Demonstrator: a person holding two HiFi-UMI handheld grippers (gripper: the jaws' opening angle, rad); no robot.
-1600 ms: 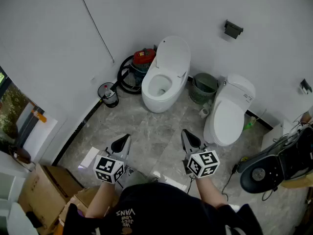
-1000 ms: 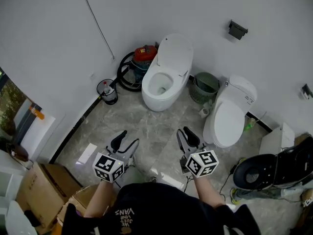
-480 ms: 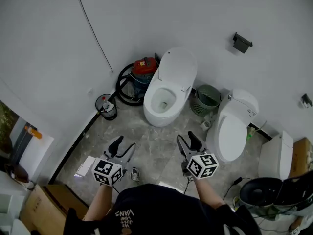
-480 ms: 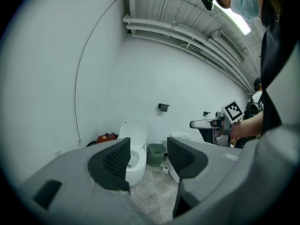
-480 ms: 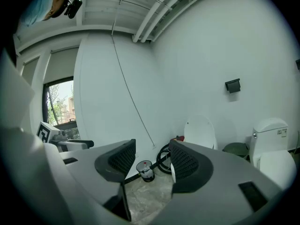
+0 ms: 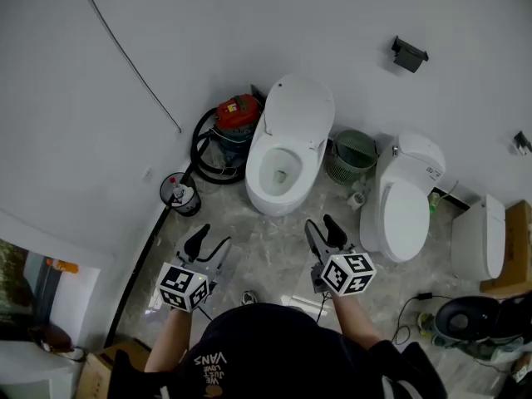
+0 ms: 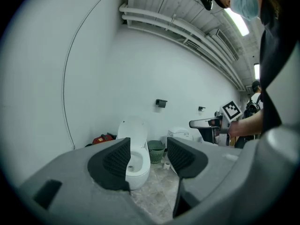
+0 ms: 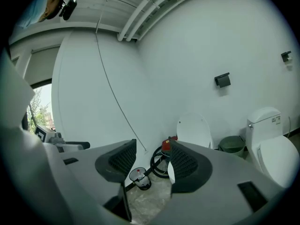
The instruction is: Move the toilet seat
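Walls [image 6: 249,23] come first, big and white, with a thin dark line curving across one of them. Below them is a grey stone floor [image 6: 274,248].

Two white toilets stand side by side by the wall. The open toilet [image 6: 259,185] is straight ahead of the person. The toilet seat [image 6: 298,110] is on this one. It is tipped up at the back of the bowl and leans by the wall. I cannot tell if a ring still lies down on the bowl. The other toilet [image 6: 407,210] is to the right, and its lid is down.

A red vacuum [image 6: 237,110] with a black hose [image 6: 204,152] sits in the corner, just beside the open toilet. A green basket [image 6: 351,155] stands between the two toilets.

The person holds one tool in each hand, low over the floor. Both point toward the open toilet and are well apart from it. The left gripper [image 6: 210,241] has its jaws apart, with nothing between them. The right gripper [image 6: 322,224] also has its jaws apart and empty. They have just been closing a little.

A small round bin [image 6: 176,194] stands by the wall on the left. A little black holder [image 6: 410,53] hangs high on the wall.
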